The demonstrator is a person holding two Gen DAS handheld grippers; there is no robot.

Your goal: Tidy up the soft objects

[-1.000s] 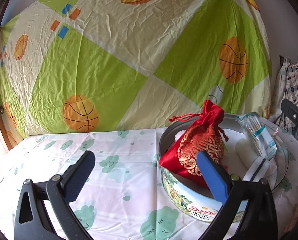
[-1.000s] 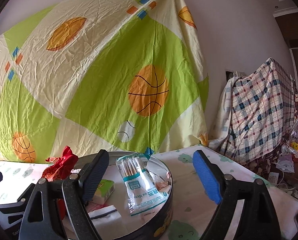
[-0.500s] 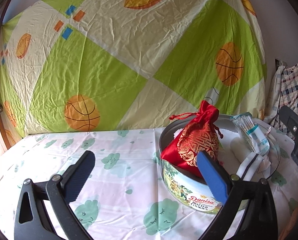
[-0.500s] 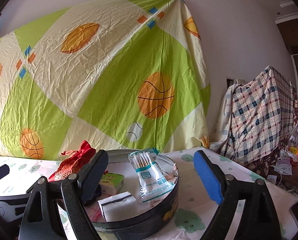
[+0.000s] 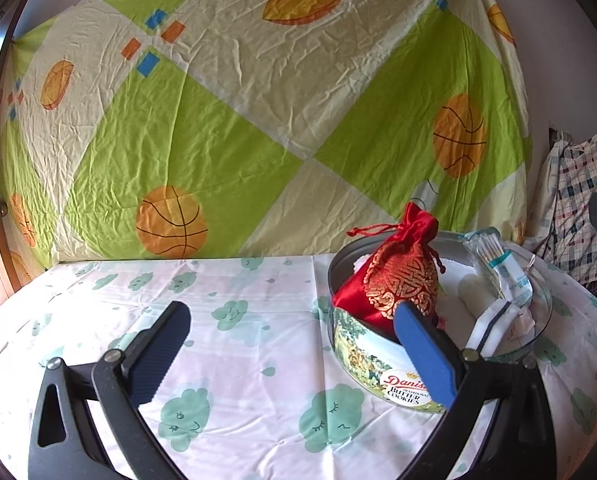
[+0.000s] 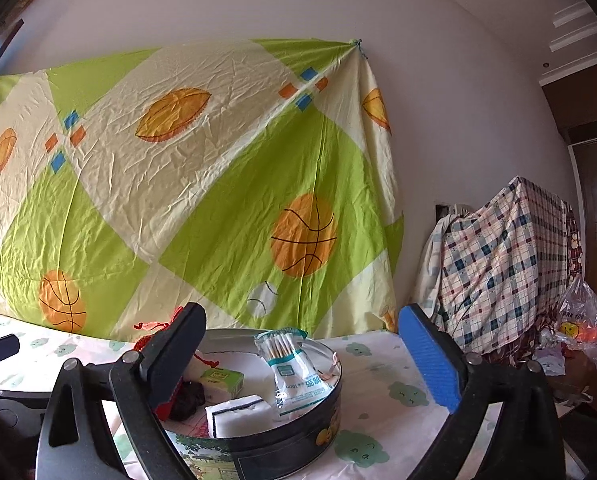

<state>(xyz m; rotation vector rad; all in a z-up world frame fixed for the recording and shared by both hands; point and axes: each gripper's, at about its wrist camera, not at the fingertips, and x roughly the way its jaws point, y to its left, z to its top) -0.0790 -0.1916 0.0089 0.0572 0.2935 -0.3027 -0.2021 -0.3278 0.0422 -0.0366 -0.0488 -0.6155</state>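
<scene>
A round cookie tin (image 5: 372, 364) stands on the table, right of centre in the left wrist view, and low in the right wrist view (image 6: 290, 444). A red and gold drawstring pouch (image 5: 398, 276) leans on its left rim. Inside lie a cotton swab pack (image 6: 288, 364), a green and yellow box (image 6: 222, 380) and a white packet (image 6: 238, 416). My left gripper (image 5: 290, 348) is open and empty, in front of the tin. My right gripper (image 6: 302, 348) is open and empty, above the tin.
A white tablecloth (image 5: 238, 328) with green cloud prints covers the table. A green and cream sheet (image 5: 258, 120) with basketballs hangs behind it. A plaid-covered object (image 6: 506, 264) and a plastic bag (image 6: 578, 328) stand to the right of the table.
Both grippers have pulled back and risen from the tin; the tin and pouch look smaller and lower in view. The items in the tin have not moved.
</scene>
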